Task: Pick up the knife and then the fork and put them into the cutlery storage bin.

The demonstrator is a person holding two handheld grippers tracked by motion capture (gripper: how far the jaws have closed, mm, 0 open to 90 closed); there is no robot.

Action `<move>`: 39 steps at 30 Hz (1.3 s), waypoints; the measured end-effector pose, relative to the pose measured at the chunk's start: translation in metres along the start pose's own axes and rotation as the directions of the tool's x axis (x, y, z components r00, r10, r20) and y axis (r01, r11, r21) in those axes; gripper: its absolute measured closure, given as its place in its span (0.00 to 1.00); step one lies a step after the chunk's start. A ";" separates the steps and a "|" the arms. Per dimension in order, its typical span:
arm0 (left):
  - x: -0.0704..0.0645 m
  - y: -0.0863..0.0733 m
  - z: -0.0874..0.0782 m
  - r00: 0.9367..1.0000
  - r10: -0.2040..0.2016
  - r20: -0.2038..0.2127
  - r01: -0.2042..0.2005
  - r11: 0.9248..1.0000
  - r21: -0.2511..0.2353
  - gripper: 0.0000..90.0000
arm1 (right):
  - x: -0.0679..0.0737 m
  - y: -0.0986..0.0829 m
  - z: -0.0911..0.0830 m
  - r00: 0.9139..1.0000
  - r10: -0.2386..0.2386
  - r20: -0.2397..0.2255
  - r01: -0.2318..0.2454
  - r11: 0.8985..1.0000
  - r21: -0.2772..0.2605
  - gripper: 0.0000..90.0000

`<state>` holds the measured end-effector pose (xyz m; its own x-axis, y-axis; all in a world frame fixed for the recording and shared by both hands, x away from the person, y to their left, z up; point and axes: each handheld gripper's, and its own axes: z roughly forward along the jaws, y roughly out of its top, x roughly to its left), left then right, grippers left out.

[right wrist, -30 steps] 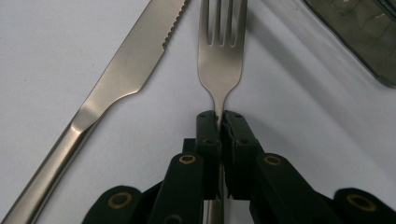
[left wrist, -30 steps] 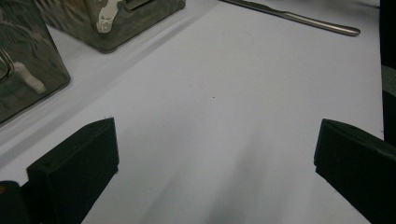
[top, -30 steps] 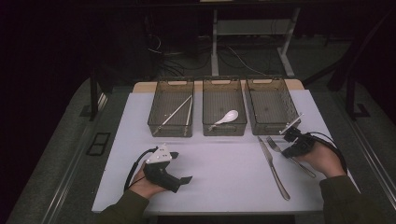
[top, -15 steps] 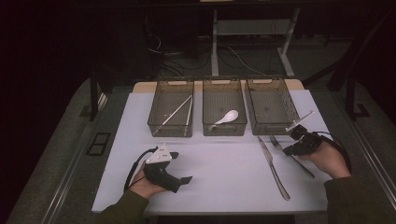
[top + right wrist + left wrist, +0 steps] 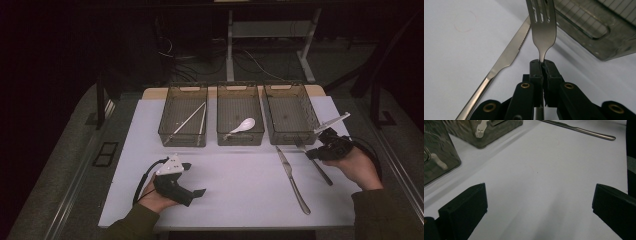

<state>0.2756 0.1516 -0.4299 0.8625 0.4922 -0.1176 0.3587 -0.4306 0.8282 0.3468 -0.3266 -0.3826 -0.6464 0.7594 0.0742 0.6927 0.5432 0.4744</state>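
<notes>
Just in front of the right-hand bin (image 5: pixel 291 112), the fork (image 5: pixel 541 27) sits clamped by its neck in the right hand-held gripper (image 5: pixel 542 62), beside the knife (image 5: pixel 291 179). Step: pick-up. Next, probably lift over the bin wall, then release. Left hand-held gripper (image 5: pixel 192 192) rests on the surface (image 5: pixel 240 180), jaws spread.

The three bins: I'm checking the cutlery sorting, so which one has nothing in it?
The right bin, nearest the right tool clamping the fork. The left bin holds chopsticks; the middle bin a white spoon.

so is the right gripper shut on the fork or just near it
Shut on it: in the right gripper view the right gripper jaws pinch the fork at its neck, tines pointing away.
</notes>
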 end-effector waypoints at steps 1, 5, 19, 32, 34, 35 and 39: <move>0.000 0.000 0.000 1.000 -0.001 -0.001 0.001 1.000 0.000 0.00 | 0.000 0.001 -0.002 1.000 0.002 0.002 -0.002 1.000 -0.006 0.96; 0.000 0.000 0.000 1.000 -0.005 0.000 0.005 1.000 -0.005 0.00 | 0.000 0.003 -0.007 1.000 0.005 0.006 -0.005 1.000 -0.027 0.96; 0.000 0.000 0.000 1.000 -0.005 0.005 0.005 1.000 -0.011 0.00 | -0.008 0.045 -0.039 0.999 0.006 0.043 -0.002 0.996 -0.094 0.96; 0.000 0.000 0.000 1.000 0.002 0.014 -0.002 1.000 -0.007 0.00 | -0.039 0.097 -0.055 0.993 0.078 0.083 -0.065 0.986 -0.152 0.96; 0.000 0.000 0.000 1.000 -0.002 0.013 0.002 1.000 -0.010 0.00 | -0.043 0.106 -0.053 0.992 0.090 0.087 -0.076 0.985 -0.157 0.96; 0.000 0.000 0.000 1.000 -0.002 0.013 0.002 1.000 -0.011 0.00 | -0.046 0.109 -0.052 0.992 0.093 0.089 -0.078 0.984 -0.160 0.96; 0.000 0.000 0.000 1.000 -0.004 0.016 0.004 1.000 -0.011 0.00 | -0.054 0.123 -0.046 0.989 0.105 0.105 -0.088 0.983 -0.160 0.96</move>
<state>0.2756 0.1518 -0.4299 0.8666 0.4820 -0.1295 0.3583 -0.4201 0.8338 0.4522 -0.3172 -0.2881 -0.5327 0.8457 0.0315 0.6867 0.4102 0.6002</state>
